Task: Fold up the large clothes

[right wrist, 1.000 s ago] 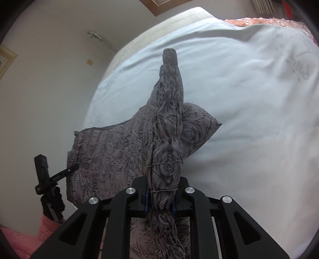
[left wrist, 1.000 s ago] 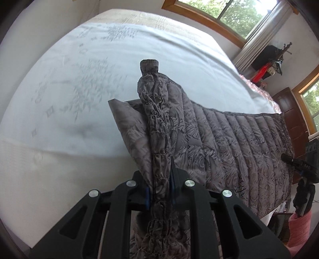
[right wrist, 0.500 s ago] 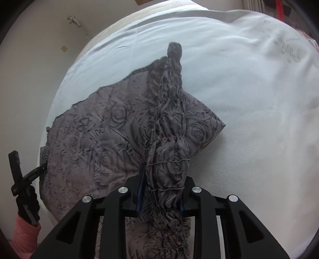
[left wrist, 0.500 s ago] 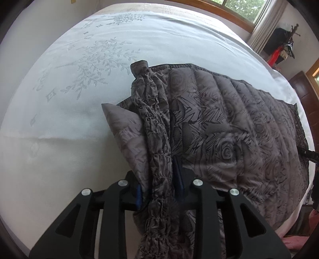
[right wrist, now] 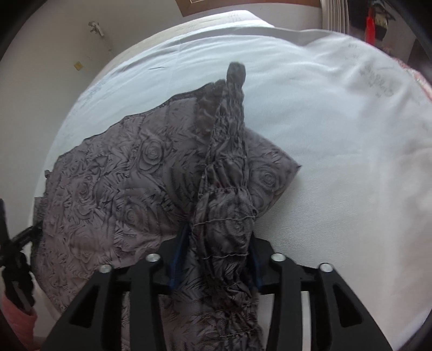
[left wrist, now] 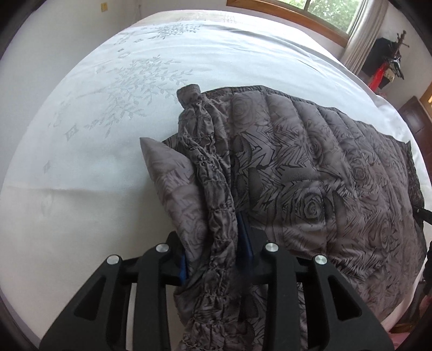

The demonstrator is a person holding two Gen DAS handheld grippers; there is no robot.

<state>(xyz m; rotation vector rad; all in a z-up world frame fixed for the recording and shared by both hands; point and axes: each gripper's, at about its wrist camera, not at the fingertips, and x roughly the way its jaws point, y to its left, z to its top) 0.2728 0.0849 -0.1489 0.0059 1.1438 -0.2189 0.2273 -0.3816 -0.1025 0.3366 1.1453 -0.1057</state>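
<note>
A grey quilted garment with a rose pattern lies spread on the white bed. Its gathered elastic edge runs up between the fingers of my left gripper, whose jaws are opening; the fabric sits loosely between them with a dark gap at the right pad. In the right wrist view the same garment lies to the left, and its other gathered edge passes through my right gripper. Those jaws are opening too, and the bunched cloth stands slack between them. Both grippers point steeply down at the bed.
A wood-framed window and curtain lie beyond the bed, with a dark rack and red item at the right. The bed's near edge drops off under the garment. The other gripper shows at the left edge above something pink.
Both grippers have sunk toward the bed, and the garment now lies flat on it. The jaws of both have widened around the gathered edges, the right more than the left.
</note>
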